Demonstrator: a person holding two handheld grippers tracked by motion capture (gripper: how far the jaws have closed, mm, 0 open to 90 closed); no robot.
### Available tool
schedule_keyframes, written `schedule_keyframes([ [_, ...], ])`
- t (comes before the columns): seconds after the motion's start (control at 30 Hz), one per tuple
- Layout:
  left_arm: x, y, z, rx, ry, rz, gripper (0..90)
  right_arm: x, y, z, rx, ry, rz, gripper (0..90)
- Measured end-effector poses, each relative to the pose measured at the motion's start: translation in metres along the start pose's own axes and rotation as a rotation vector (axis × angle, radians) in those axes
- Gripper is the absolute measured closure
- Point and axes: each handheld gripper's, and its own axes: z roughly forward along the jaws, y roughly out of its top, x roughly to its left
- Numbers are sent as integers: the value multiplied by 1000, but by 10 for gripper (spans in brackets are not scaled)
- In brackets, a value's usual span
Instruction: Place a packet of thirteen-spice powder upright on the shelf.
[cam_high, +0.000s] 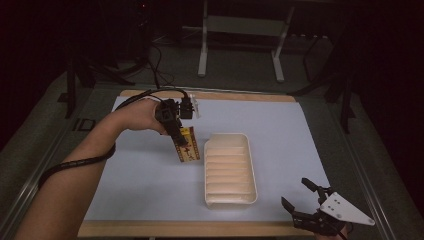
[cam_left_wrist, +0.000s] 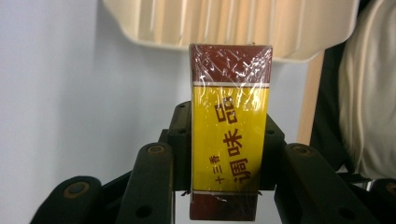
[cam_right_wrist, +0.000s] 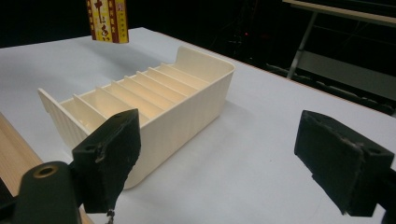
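Film-wrapped rectangular yellow-and-maroon box (cam_left_wrist: 229, 135)

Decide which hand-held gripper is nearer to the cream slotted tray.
Left. The left hand-held gripper holds a yellow box just beside the tray's left rim; the right hand-held gripper sits open off its near right corner.

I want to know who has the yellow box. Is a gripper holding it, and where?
The left gripper holds the box, fingers shut on its two wide faces near one dark red end. The right gripper is open, holding nothing.
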Motion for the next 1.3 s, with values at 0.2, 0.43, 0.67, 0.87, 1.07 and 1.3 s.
schedule_keyframes([
  [0.2, -11, 14, 2, -3, -3, 31, 678, 0, 0, 0, 3, 2, 0, 146],
  [0.43, -23, 26, 0, -45, -6, 65, 679, 1, 0, 2, 12, 8, -1, 146],
  [0.67, -37, 40, 1, -101, 27, 110, 679, 2, 0, 2, 14, 9, -6, 146],
  [0.87, -42, 46, 7, -175, 41, 139, 680, 1, 0, 2, 15, 12, -5, 146],
  [1.07, -45, 49, 19, -246, 55, 168, 680, 2, 0, 2, 13, 18, -5, 146],
  [1.3, -46, 49, 35, -284, 34, 168, 680, 2, 0, 2, 13, 19, -10, 146],
])
